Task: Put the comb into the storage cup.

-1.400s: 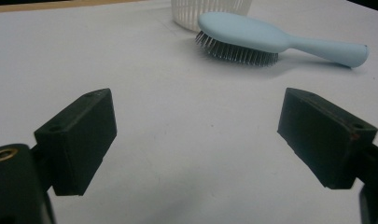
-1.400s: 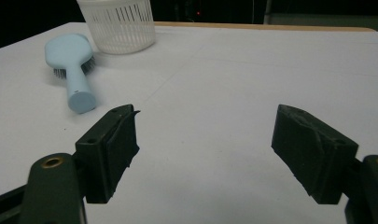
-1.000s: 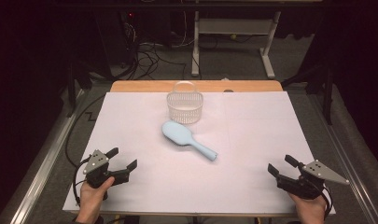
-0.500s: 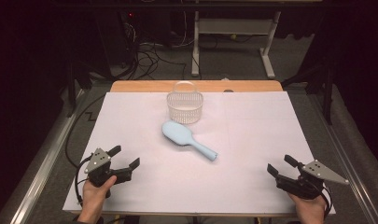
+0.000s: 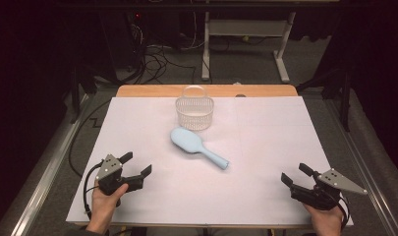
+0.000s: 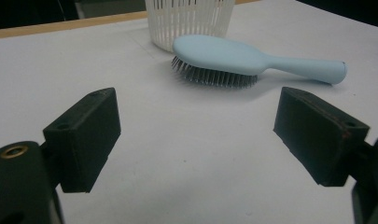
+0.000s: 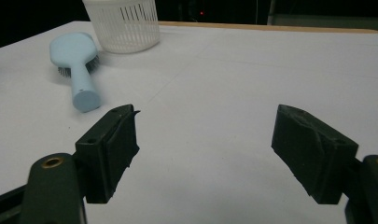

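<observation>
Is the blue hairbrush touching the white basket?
Cannot tell. The high view hints at a sliver between hairbrush and basket; the left gripper view overlaps them.

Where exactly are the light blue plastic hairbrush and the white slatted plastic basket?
light blue plastic hairbrush [image 5: 187,139], high view, on the back of its oval head.
white slatted plastic basket [image 5: 194,116], high view, on its near side wall.

Bright white tabletop, dark surroundings, soft focus
</observation>
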Motion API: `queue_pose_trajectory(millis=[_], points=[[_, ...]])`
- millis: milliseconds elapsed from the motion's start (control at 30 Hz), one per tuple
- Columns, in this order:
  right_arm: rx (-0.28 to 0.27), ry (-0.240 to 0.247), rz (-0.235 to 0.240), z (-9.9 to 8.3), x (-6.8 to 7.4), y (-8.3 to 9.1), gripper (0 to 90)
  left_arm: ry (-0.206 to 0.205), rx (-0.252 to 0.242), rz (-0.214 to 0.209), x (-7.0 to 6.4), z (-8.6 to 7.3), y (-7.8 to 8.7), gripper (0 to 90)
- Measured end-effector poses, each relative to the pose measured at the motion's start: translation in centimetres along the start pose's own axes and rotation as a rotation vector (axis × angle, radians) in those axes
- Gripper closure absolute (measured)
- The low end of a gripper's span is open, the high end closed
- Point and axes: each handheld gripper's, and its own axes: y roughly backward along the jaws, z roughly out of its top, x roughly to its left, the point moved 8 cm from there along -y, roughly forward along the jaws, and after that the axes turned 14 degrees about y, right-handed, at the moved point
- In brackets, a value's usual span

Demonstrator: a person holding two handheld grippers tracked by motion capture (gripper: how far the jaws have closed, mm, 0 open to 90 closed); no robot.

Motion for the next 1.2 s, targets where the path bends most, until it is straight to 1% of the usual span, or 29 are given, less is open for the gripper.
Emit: queue_pose_trajectory(millis=[300,333,433,733,900,1033,1200], points=[[-0.001,0.001,0.001,0.0,0.0,0.0,23.0,-0.014,0.016,-0.023,-0.9,0.1,-0.9,15.9],[-0.001,0.001,0.002,0.0,0.0,0.0,23.0,-0.027,0.023,-0.027,-1.1,0.1,-1.1,15.9],[-0.001,0.0,0.003,0.0,0.1,-0.1,23.0,-0.035,0.034,-0.032,-1.4,0.0,-1.4,16.1],[0.0,0.002,0.005,0.0,0.1,-0.1,23.0,-0.032,0.042,-0.041,-1.9,0.2,-1.9,16.1],[0.001,0.008,0.005,0.0,0.1,-0.1,23.0,-0.034,0.044,-0.056,-2.4,0.4,-2.4,16.2],[0.002,0.009,0.006,0.0,0.1,-0.2,23.0,-0.032,0.046,-0.059,-2.7,0.4,-2.7,16.2],[0.002,0.009,0.005,0.0,0.1,-0.2,23.0,-0.043,0.048,-0.069,-3.3,0.6,-3.2,16.3]])
